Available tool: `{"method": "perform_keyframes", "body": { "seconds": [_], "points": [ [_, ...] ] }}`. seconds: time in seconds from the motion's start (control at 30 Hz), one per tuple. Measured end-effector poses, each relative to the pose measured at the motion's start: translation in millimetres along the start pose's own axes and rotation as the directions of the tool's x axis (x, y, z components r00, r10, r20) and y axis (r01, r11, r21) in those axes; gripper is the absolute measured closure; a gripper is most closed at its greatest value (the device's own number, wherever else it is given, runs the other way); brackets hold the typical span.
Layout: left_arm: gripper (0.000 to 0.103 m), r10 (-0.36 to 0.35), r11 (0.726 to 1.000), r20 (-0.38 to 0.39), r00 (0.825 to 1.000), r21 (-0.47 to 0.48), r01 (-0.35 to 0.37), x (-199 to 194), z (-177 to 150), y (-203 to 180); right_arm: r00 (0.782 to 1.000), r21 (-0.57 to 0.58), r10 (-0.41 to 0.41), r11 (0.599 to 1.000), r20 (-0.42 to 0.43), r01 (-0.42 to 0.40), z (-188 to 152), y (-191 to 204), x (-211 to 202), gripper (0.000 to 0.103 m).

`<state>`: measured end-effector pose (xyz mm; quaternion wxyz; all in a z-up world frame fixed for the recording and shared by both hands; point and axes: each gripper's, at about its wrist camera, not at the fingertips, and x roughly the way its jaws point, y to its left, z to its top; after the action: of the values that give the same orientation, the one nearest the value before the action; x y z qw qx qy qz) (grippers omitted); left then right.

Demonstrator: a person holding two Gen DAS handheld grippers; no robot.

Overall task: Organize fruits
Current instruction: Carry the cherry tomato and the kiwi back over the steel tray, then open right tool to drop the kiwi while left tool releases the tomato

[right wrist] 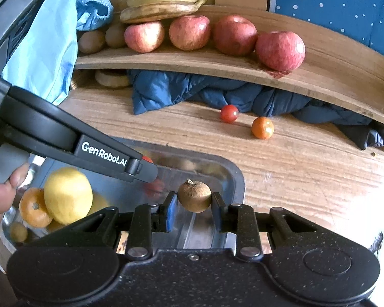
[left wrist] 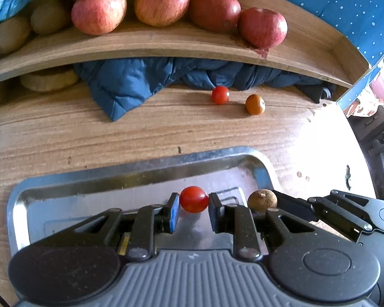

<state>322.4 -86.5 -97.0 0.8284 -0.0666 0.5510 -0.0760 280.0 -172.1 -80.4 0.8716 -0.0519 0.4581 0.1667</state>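
- Left wrist view: the left gripper [left wrist: 193, 208] hangs over the shiny metal tray [left wrist: 140, 165], its two fingers clamped on a small red cherry tomato [left wrist: 193, 199], one pad against each side of it.
- Just beside it, toward the tray's right edge, a brown round longan-like fruit [left wrist: 262, 200] sits between the fingers of the right gripper [left wrist: 291, 206], which enters from the right.
- The tray lies at the near edge of the wooden worktop [left wrist: 89, 133]. Toward the worktop's far edge, well apart from the tray, a second small red tomato [left wrist: 220, 95] and a small orange tomato [left wrist: 255, 104] lie near each other, apart.
- Behind them a dark blue quilted cloth [left wrist: 130, 81] is stuffed under a curved wooden shelf [left wrist: 140, 43] carrying four red apples [left wrist: 99, 12].
- Right wrist view: the right gripper [right wrist: 194, 204] is clamped on the brown round fruit [right wrist: 194, 196] over the right end of the tray [right wrist: 236, 179]; both pads touch it.
- The left gripper [right wrist: 151, 172] crosses from the left, with the red cherry tomato [right wrist: 148, 159] only partly visible behind its tip.
- At the tray's left end a yellow lemon [right wrist: 67, 194] leans against an orange mandarin [right wrist: 32, 208], with a small tan fruit [right wrist: 18, 231] near the corner.
- On the worktop [right wrist: 281, 158] beyond, the red tomato [right wrist: 229, 113] and the orange tomato [right wrist: 262, 127] lie in front of the blue cloth [right wrist: 166, 89].
- On the shelf [right wrist: 192, 61], yellow bananas [right wrist: 163, 2] rest atop the apples [right wrist: 144, 36].
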Motion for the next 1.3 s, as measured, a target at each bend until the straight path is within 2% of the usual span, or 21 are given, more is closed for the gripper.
{"method": "perform_keyframes", "body": {
  "seconds": [0.5,0.83,1.0,1.13,1.3],
  "points": [
    [0.077,0.010,1.000,-0.031,0.999,-0.007,-0.011,-3.5,-11.7,-0.6,1.000,-0.006,0.004,1.000,-0.016,-0.004,-15.8,2.4,-7.6,0.072],
    [0.076,0.020,1.000,-0.016,1.000,-0.001,-0.020,-5.0,-14.3,-2.6,1.000,-0.003,-0.004,1.000,-0.021,0.004,-20.3,2.3,-10.8,0.071],
    [0.066,0.023,1.000,0.009,1.000,-0.001,-0.023,-9.2,-16.8,-3.1,1.000,-0.001,-0.009,1.000,-0.017,0.009,-21.3,0.9,-14.9,0.069],
    [0.055,0.027,1.000,0.029,0.999,-0.003,-0.027,-16.2,-19.6,-3.6,1.000,0.000,-0.012,1.000,-0.009,0.012,-23.1,-1.0,-19.1,0.063],
    [0.049,0.029,1.000,0.050,0.998,-0.013,-0.028,-25.6,-25.1,-3.3,1.000,-0.003,-0.009,1.000,0.006,0.009,-25.9,-2.1,-27.3,0.054]
  ]
}}
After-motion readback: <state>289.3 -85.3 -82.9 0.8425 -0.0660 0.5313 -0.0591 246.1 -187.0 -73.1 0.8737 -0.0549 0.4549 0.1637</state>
